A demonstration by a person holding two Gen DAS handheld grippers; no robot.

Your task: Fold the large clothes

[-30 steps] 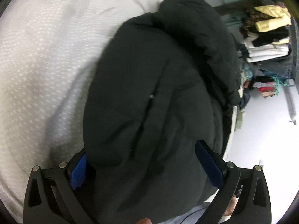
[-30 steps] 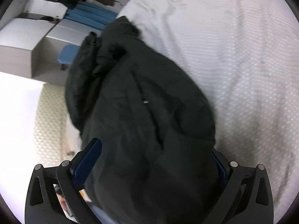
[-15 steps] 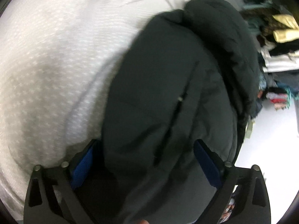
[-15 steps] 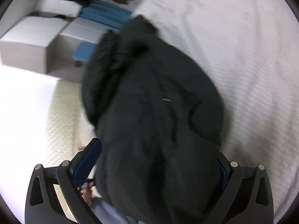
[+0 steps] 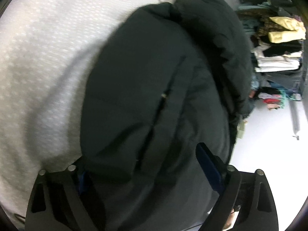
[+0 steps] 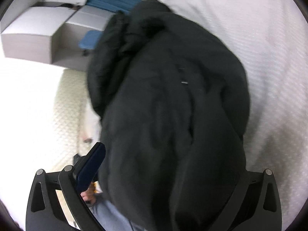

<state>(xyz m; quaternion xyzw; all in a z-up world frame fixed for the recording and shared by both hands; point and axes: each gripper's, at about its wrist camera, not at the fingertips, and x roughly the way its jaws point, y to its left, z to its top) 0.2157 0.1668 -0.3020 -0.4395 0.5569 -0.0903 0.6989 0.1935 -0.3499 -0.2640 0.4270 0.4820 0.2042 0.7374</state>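
Note:
A large black padded jacket [image 5: 157,88] lies bundled on a white textured bed cover [image 5: 42,57], its hood end far from me. In the left wrist view my left gripper [image 5: 142,165] stands open with the jacket's near end bulging between its blue-padded fingers [image 5: 208,165]; the left pad is mostly hidden by cloth. In the right wrist view the same jacket [image 6: 173,100] fills the gap of my right gripper [image 6: 169,165], also open; its left finger [image 6: 90,165] shows and the right one is buried under fabric.
Piles of folded clothes [image 5: 279,44] stand on shelves beyond the bed's right edge, above a white floor [image 5: 269,144]. Grey boxes [image 6: 44,36] and blue cloth [image 6: 113,2] lie past the bed's far left. The bed's quilted side [image 6: 67,104] drops to the floor.
Both grippers have shifted together with the jacket bundle resting across them; the bundle has moved a little across the bed cover. The jaws stay wide apart.

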